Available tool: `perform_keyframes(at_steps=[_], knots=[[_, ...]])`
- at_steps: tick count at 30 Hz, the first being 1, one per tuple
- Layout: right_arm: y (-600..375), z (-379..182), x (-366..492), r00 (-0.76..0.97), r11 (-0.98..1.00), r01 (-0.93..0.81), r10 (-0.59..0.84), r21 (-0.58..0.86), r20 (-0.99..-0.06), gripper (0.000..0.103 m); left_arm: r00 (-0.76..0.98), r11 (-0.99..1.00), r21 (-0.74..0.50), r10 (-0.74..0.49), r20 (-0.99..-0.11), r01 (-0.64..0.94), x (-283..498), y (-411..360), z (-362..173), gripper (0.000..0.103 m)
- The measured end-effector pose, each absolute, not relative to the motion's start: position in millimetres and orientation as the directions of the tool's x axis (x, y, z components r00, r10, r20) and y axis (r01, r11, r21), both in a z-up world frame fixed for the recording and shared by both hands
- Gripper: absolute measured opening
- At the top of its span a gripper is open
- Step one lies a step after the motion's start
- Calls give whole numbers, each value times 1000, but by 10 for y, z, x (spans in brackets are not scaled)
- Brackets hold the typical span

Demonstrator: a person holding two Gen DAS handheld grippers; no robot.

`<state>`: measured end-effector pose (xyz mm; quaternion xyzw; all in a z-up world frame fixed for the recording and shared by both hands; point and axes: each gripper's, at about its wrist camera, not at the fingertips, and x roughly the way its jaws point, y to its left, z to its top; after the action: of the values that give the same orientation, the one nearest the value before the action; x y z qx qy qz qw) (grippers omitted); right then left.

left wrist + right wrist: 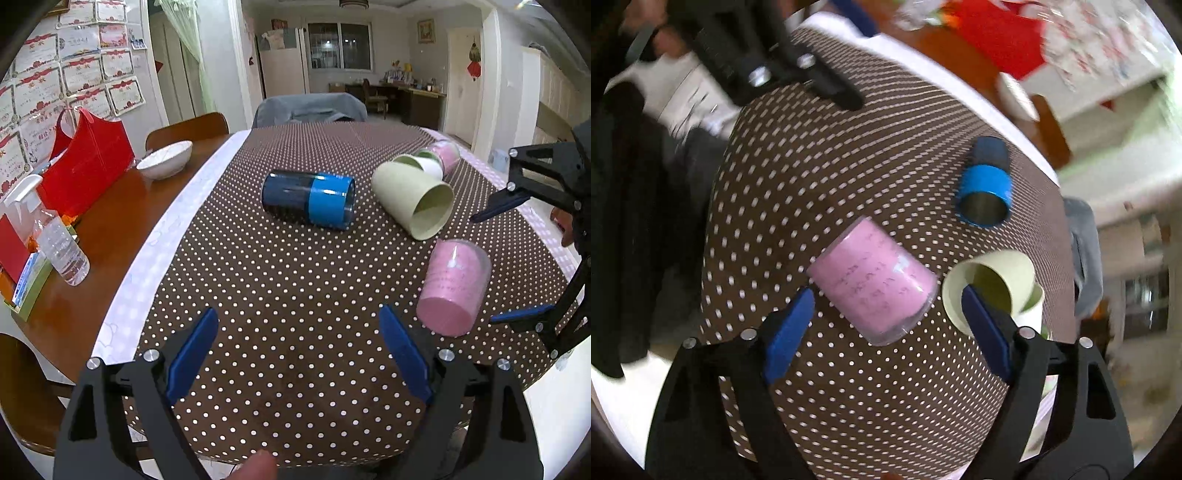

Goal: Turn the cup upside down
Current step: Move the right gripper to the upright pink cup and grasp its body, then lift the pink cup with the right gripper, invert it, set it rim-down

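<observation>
A brown tablecloth with white polka dots [295, 295] covers the table, and 5 cups lie on it. Near the middle lies a dark blue cylindrical cup with a bright blue band [308, 199] on its side, its long axis running across the left wrist view, banded mouth toward the right. To its right, a pale green plastic cup [413, 201] lies on its side with its open mouth facing the near right; a second pale green-and-white cup [424, 164] sits just behind it, touching it, and a pink cup at the far edge [448, 151] lies beyond that.

The nearest one, a pink translucent plastic cup [873, 278], lies on its side at the right of the cloth, its closed base toward the near edge in the left wrist view, long axis slanting away.

The right gripper [886, 325] hangs over this pink cup, fingers spread wide and clasping nothing; one blue pad [982, 325] overlaps the green cup's mouth in its view. The left gripper [295, 354] hovers above bare cloth, fingers likewise spread and empty.

On the bare wood to the left stand a red bag [86, 160], a white bowl [166, 160] and a clear plastic bottle [62, 251].
</observation>
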<state>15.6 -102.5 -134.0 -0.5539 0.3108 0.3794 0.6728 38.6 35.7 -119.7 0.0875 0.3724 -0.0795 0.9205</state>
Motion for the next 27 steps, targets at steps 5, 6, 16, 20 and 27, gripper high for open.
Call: perform_keyframes(at_steps=[5,6,16,20,27], knots=[[-995,-1441,206,490,2,-869,151,-495,-859,80,686,973,91,-83,-723,213,486,363,-1277,87],[-982,-1454,213,482,-16,-872,150,-489,-863,80,680,973,89,-84,-728,214,509,366,-1296,87],[-678,-1660,190,459,-223,-858,69,-462,-886,76,648,976,69,-83,-757,207,633,420,-1437,87],[-621,-1805,205,462,-267,-853,10,-448,-887,69,637,974,66,-90,-766,217,642,409,-1490,87],[-717,-1545,433,360,-10,-932,61,-362,-931,64,636,972,58,-103,-765,228,631,394,-1500,87]])
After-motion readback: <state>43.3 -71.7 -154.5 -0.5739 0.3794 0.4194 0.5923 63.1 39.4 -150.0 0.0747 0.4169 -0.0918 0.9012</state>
